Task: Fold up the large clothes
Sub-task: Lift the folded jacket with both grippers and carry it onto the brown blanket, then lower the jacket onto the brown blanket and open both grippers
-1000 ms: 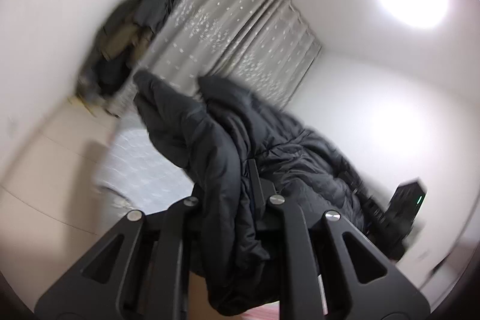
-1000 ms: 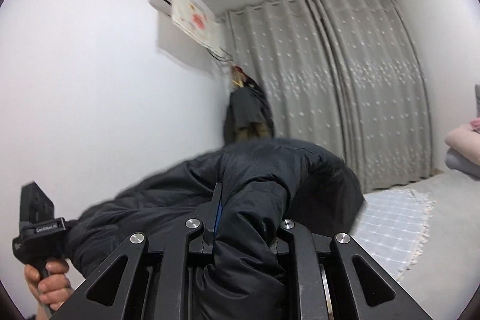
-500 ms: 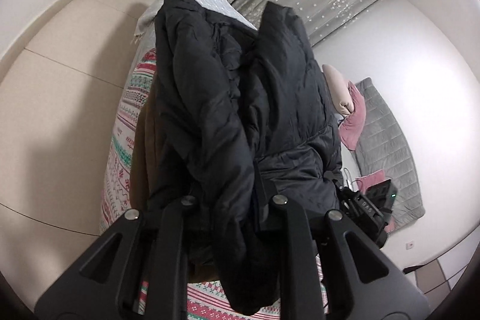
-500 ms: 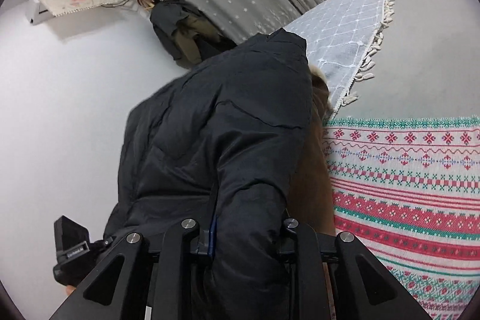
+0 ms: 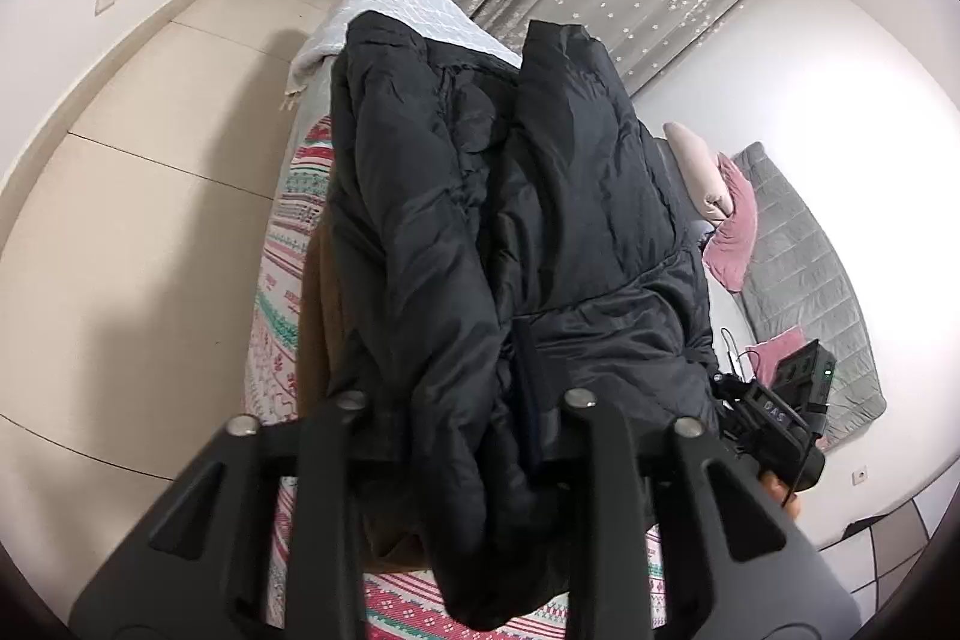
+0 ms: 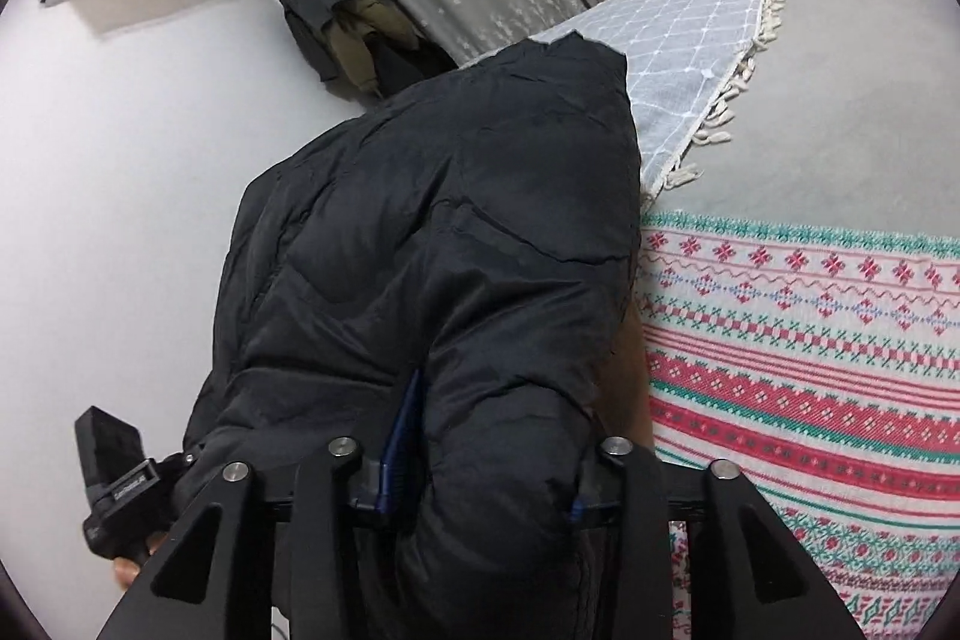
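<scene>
Left wrist view: the left gripper has just been opening, jacket bunched between its jaws. Right gripper likewise spreads around the jacket, over the blanket.

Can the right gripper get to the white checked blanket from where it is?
Probably not yet. The black jacket fills the right gripper, whose jaws have just been opening, and lies between it and the white checked blanket.

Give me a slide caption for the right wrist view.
Right gripper opening around a puffy black padded jacket lowered onto a red-and-green patterned blanket.
</scene>
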`<state>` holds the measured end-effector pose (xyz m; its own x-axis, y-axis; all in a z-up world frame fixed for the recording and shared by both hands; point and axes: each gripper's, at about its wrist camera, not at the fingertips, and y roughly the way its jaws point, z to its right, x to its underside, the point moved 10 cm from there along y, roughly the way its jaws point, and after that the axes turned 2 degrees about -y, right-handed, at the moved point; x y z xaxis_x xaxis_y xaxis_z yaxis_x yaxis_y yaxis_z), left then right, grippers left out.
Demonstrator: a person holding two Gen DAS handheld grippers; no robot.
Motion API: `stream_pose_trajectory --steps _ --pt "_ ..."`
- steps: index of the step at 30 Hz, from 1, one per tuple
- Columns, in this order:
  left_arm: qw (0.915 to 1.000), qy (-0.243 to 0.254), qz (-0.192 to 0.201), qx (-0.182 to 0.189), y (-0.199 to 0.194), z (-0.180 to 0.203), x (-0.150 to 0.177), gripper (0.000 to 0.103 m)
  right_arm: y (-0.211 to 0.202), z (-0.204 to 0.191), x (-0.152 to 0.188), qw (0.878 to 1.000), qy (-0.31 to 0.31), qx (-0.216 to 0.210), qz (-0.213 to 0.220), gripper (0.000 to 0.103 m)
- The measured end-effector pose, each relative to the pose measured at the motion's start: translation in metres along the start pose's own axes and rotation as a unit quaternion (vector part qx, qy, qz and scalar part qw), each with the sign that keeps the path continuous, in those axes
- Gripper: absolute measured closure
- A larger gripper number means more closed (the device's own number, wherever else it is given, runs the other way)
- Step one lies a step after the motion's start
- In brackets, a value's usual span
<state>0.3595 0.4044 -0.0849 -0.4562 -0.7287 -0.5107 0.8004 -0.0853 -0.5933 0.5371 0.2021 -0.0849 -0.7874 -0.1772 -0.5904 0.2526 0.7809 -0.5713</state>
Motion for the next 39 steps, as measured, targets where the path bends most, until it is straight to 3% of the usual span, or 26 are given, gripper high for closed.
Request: stream_pose_trajectory --steps 2,7,11,16,18,21,22,24,26,30,39 --pt "1.0000 -0.005 0.001 0.001 -0.006 -0.002 -0.001 0.067 -0.007 -0.001 -0.002 1.000 0.003 0.013 0.005 0.053" --pt "0.9995 0.003 0.028 -0.017 -0.034 -0.003 -0.004 0.066 -0.039 -0.006 -0.002 0.998 -0.004 0.048 0.043 0.050" --pt "0.9955 0.044 0.072 -0.043 -0.060 0.012 0.005 0.066 -0.070 -0.020 -0.001 0.994 -0.028 0.070 0.084 0.050" --pt "0.9852 0.106 0.106 -0.083 -0.086 0.039 0.029 0.066 -0.090 -0.074 0.011 0.982 -0.116 0.088 0.116 0.050" --pt "0.9826 0.111 0.107 -0.104 -0.096 0.040 0.045 0.061 -0.095 -0.098 0.029 0.982 -0.136 0.076 0.108 0.050" --pt "0.9729 0.133 0.118 -0.147 -0.116 0.043 0.071 0.039 -0.104 -0.124 0.060 0.978 -0.170 0.076 0.092 0.050" --pt "0.9680 0.145 0.127 -0.161 -0.125 0.045 0.081 0.031 -0.108 -0.130 0.071 0.976 -0.182 0.079 0.085 0.045" --pt "0.9602 0.165 0.141 -0.176 -0.140 0.048 0.096 0.025 -0.117 -0.139 0.095 0.974 -0.196 0.084 0.076 0.032" --pt "0.9535 0.180 0.144 -0.194 -0.152 0.050 0.108 0.022 -0.126 -0.144 0.116 0.974 -0.200 0.080 0.070 0.020" --pt "0.9460 0.185 0.138 -0.227 -0.171 0.043 0.128 0.021 -0.146 -0.145 0.148 0.976 -0.195 0.078 0.053 0.015" --pt "0.9373 0.205 0.136 -0.246 -0.211 0.053 0.169 0.007 -0.191 -0.155 0.187 0.979 -0.188 0.067 0.039 0.006"
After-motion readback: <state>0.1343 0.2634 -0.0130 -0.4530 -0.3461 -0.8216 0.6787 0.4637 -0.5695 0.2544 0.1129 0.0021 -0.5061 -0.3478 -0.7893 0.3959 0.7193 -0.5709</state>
